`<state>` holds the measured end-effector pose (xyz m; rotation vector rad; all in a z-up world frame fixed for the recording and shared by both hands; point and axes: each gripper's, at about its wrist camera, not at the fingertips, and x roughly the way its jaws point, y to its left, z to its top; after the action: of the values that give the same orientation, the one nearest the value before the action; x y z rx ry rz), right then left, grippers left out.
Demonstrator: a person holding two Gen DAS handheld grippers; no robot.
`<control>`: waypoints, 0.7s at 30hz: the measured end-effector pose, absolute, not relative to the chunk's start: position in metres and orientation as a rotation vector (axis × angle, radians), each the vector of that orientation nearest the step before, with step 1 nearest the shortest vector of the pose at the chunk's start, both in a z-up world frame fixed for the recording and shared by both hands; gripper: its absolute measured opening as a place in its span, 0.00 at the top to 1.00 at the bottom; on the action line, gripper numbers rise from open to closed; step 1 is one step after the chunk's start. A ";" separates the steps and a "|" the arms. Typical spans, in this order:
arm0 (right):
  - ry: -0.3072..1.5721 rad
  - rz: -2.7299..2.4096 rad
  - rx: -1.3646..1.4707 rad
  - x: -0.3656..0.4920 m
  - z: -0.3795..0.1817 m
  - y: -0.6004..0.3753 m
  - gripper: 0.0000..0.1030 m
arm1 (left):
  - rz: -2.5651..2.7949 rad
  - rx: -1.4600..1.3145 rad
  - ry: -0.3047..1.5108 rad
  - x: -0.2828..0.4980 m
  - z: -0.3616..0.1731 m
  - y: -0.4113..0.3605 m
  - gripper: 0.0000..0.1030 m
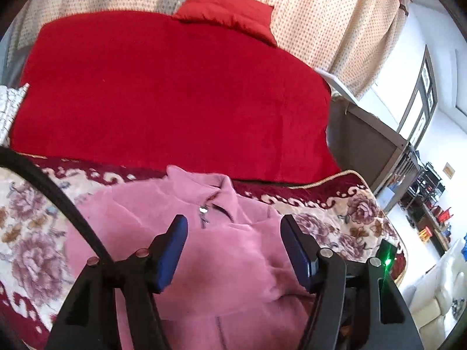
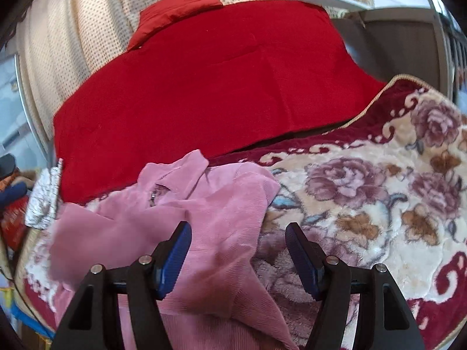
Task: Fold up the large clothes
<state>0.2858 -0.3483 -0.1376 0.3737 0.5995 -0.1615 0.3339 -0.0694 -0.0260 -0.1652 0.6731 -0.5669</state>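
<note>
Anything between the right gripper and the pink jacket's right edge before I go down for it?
Nothing visible. The right gripper is open above the pink jacket, whose edge lies uncovered on the floral blanket.

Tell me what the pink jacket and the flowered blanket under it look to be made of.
Pink jacket: looks like fine-ribbed corduroy or ribbed fleece; narrow parallel ridges show in the right wrist view, matte, with a small metal zip pull at the collar. Flowered blanket: seems a plush, thick-piled fleece; the surface is fuzzy and clumped, with a slight sheen and a corded gold edge.
</note>
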 end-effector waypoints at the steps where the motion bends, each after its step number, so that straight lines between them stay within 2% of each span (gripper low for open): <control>1: 0.610 -0.119 0.415 0.288 -0.139 -0.351 0.31 | -0.529 -0.159 0.680 0.336 -0.028 -0.061 0.35; 7: 0.753 0.167 0.732 0.322 -0.161 -0.353 0.29 | -0.285 -0.126 0.810 0.361 -0.073 -0.004 0.35; 15: 0.924 0.162 0.648 0.384 -0.181 -0.312 0.31 | -0.145 -0.150 0.940 0.363 -0.135 0.048 0.35; 16: 0.934 0.151 0.631 0.388 -0.182 -0.307 0.34 | -0.144 -0.154 0.946 0.363 -0.138 0.051 0.35; 17: 0.925 0.125 0.570 0.390 -0.178 -0.299 0.58 | -0.147 -0.155 0.947 0.363 -0.140 0.050 0.35; 18: 0.919 0.109 0.519 0.390 -0.174 -0.294 0.77 | -0.152 -0.155 0.945 0.364 -0.140 0.048 0.35; 21: 0.849 0.133 0.482 0.382 -0.155 -0.291 0.91 | -0.169 -0.148 0.933 0.362 -0.134 0.049 0.35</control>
<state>0.3818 -0.2910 -0.1550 0.4817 0.8490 0.1328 0.3623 0.0487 -0.1343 -0.1484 0.9333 -0.1687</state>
